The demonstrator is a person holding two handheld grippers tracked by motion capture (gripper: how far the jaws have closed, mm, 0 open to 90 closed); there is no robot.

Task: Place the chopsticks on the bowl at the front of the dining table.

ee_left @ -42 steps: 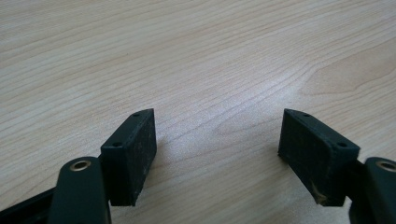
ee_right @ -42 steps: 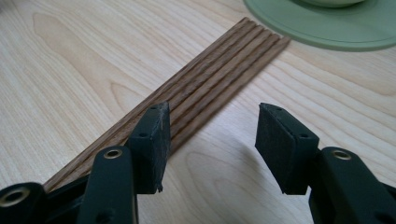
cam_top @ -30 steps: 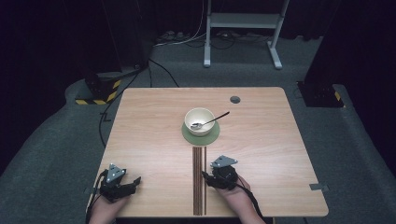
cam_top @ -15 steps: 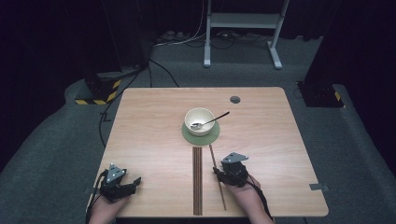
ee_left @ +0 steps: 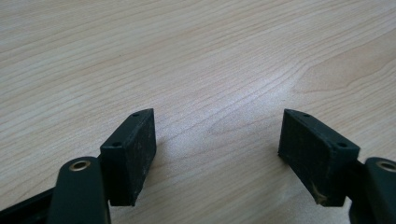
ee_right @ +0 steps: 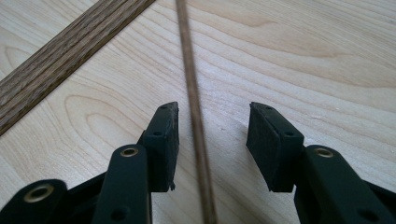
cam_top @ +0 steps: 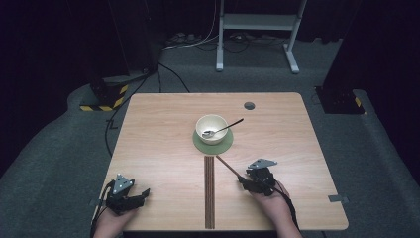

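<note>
A thin brown stick [cam_top: 227, 166] lies slanted on the wooden table [cam_top: 163, 134], its far end near the green coaster [cam_top: 225, 147]. In the right gripper view the stick [ee_right: 189, 70] runs between the pads of my right gripper [ee_right: 212, 109], closer to the left pad, and neither pad presses on it. These jaws have just been closing. From above, my right gripper [cam_top: 243, 181] sits at the stick's near end. My left gripper [cam_top: 143, 194] rests at the front left, and its own view shows it open [ee_left: 217, 114] over bare wood.
On the coaster stands a cream bowl [cam_top: 211, 129] with a spoon [cam_top: 225, 128] in it. A dark wooden strip [cam_top: 209, 191] runs from the coaster toward the front edge. A small dark disc [cam_top: 249, 105] lies at the back right.
My right gripper has moved right, away from the dark strip. The thin stick came out beside the strip and has swung onto a diagonal. The left gripper has not moved.
</note>
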